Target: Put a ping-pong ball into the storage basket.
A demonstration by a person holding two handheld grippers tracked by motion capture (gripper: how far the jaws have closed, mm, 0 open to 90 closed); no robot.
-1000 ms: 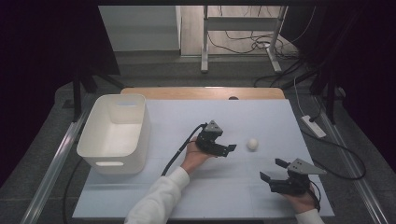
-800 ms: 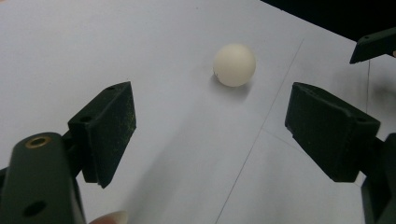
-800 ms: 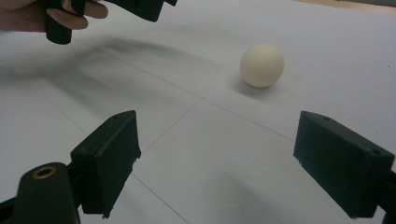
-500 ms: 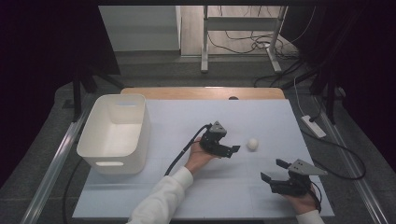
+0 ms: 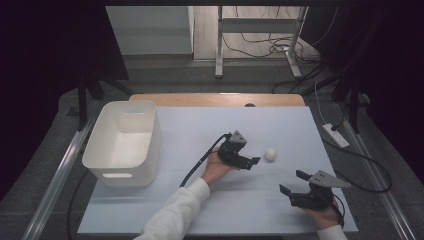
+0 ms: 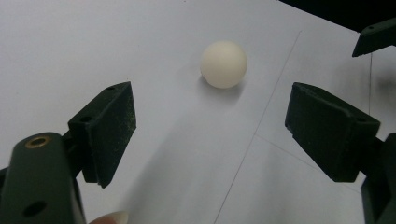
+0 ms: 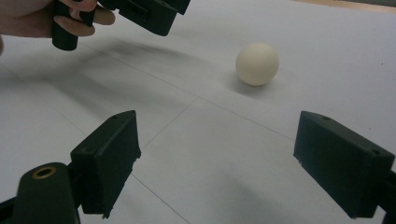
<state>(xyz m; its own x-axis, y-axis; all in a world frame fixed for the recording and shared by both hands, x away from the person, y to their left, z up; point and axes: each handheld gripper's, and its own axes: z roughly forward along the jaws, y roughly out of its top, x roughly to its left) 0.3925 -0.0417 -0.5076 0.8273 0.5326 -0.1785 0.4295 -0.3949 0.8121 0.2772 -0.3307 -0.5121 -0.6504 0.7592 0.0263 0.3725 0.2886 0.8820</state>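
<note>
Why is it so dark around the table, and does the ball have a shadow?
High view: the sides are nearly black while the table is lit and pale. Left gripper view: the ball is sharp, with a soft shadow beside it. Right gripper view: the ball casts a faint shadow, and the near fingers look a little soft.
</note>
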